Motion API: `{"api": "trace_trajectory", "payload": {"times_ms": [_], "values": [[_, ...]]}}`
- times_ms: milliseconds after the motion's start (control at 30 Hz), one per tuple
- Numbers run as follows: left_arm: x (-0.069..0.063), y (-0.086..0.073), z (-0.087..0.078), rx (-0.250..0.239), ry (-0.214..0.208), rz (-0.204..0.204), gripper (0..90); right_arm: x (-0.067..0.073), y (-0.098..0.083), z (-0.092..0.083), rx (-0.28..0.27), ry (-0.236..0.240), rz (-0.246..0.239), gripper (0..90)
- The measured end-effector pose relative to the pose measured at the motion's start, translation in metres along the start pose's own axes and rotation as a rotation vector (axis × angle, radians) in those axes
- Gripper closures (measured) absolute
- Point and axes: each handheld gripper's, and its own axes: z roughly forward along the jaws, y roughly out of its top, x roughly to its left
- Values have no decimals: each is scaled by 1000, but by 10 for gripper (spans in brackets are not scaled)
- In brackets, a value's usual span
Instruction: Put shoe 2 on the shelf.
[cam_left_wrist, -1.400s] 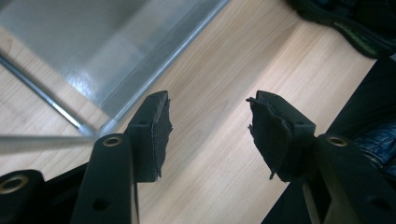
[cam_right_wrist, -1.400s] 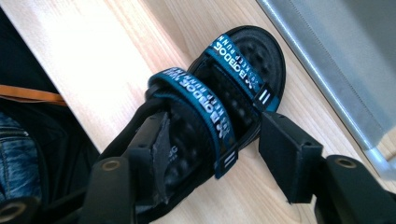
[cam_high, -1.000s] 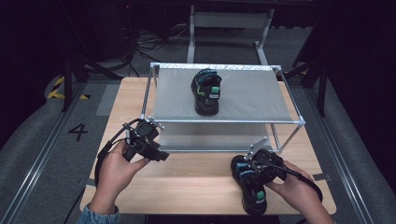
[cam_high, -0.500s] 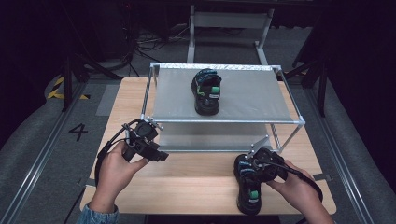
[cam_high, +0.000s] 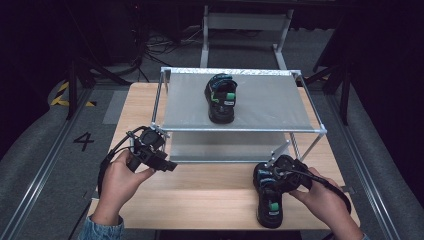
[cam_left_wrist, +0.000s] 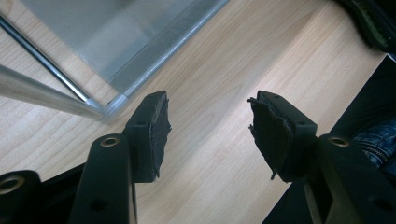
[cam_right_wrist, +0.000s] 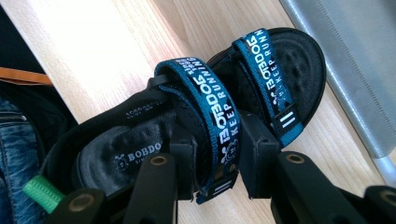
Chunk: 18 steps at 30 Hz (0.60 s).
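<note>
Now the sandal (cam_right_wrist: 196, 135) is pinched by its strap in the right hand-held gripper (cam_right_wrist: 217, 154) near the tabletop's (cam_high: 200, 200) front-right corner, seemingly for lifting; the left hand-held gripper (cam_left_wrist: 208, 133) is held wide open, empty.

floor: grey, numeral 4 (cam_high: 83, 141) | cables (cam_high: 165, 42) behind table | yellow-black tape (cam_high: 64, 94) left

Sandal (cam_right_wrist: 187, 140) straps: "BOBDOG KEEP RUNNING" in white on teal, on both the middle strap (cam_right_wrist: 212, 112) and the front strap (cam_right_wrist: 268, 74). Insole (cam_right_wrist: 135, 156): "BOBDOG" with a small logo; small print below and number line above unreadable. Floor (cam_high: 50, 165) left of the tabletop: "4" (cam_high: 83, 141).
</note>
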Motion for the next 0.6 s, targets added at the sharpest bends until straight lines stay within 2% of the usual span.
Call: {"api": "trace_trajectory", "payload": {"times_ms": [300,600], "values": [[3,0,3,14,4,-2,458,-6,1,-20,-5,4,-9,699],[3,-1,3,19,2,9,455,-13,4,-42,-10,9,3,698]]}}
